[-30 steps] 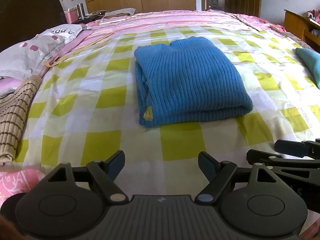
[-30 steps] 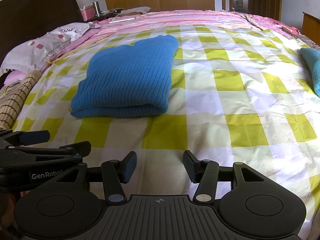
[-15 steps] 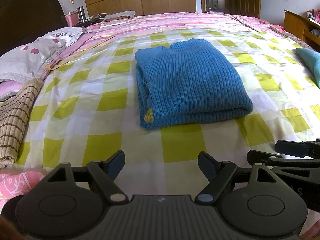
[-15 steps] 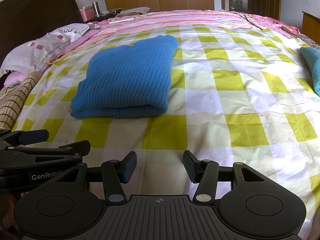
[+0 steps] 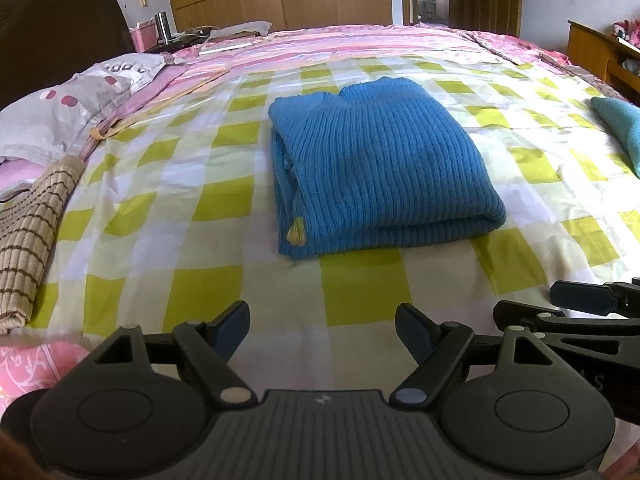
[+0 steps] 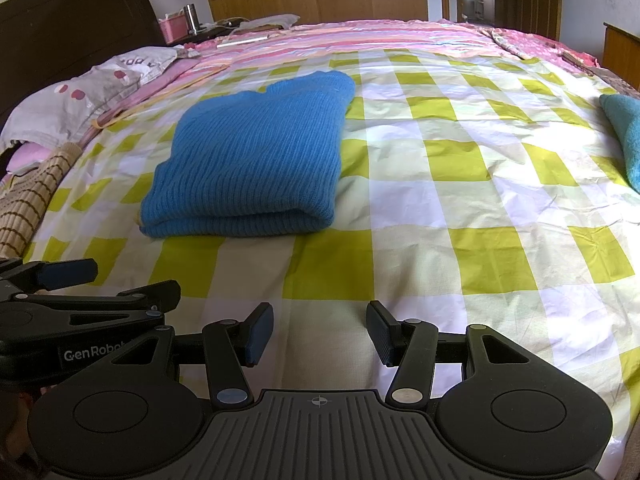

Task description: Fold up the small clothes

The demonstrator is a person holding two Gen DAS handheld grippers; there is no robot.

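Blue knit sweater (image 5: 380,172) folded into neat rectangle, lying flat mid-bed on yellow-checked sheet (image 5: 208,208). Left gripper (image 5: 322,330) released, jaws wide, nothing between, low over sheet, short of sweater's near edge. Right gripper (image 6: 320,334) same: released, empty, just beside left. Teal garment (image 6: 624,136) at far right edge.

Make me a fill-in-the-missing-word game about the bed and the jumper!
1. The folded jumper is the colour ____.
2. The sheet under it has white and ____ squares.
3. Both the left gripper and the right gripper are open and hold ____.
4. The jumper lies ____ the grippers, not touching them.

Missing words: blue; green; nothing; beyond
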